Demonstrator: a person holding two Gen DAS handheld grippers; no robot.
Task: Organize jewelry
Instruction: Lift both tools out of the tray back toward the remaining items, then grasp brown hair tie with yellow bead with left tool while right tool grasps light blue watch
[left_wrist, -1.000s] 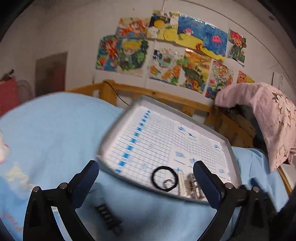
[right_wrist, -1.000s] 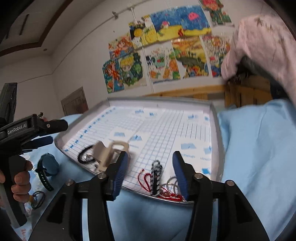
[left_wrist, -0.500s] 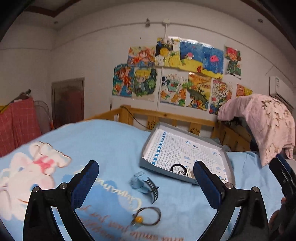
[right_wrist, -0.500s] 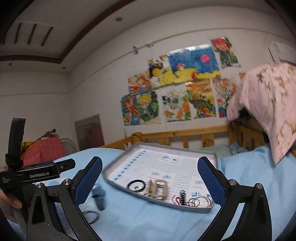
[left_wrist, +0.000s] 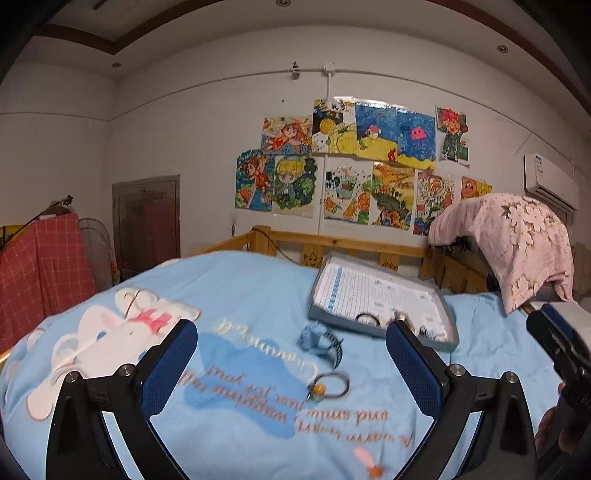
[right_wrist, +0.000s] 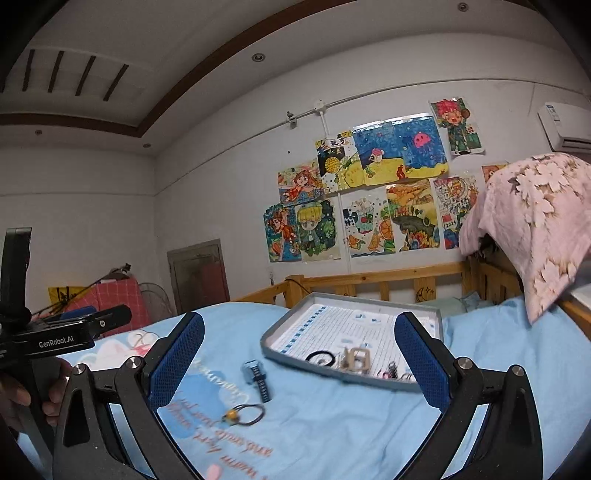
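Pulled well back from the tray (right_wrist: 275, 341) since a second ago, both grippers; right gripper (right_wrist: 299, 360) jaws just opened, now spread wide and empty, beige clasp (right_wrist: 356, 359) left in the tray. Left gripper (left_wrist: 291, 363) likewise gaping, nothing between the pads. Nearest on the blue bedsheet (right_wrist: 332, 424): hair tie with a yellow bead (right_wrist: 245, 411); just beyond, blue watch (right_wrist: 256, 374), still outside the tray. Probably next: pick one loose piece. Best to come down over the hair tie, pinch the bead side, avoid snagging the sheet, then carry far-right into a bare patch of tray.
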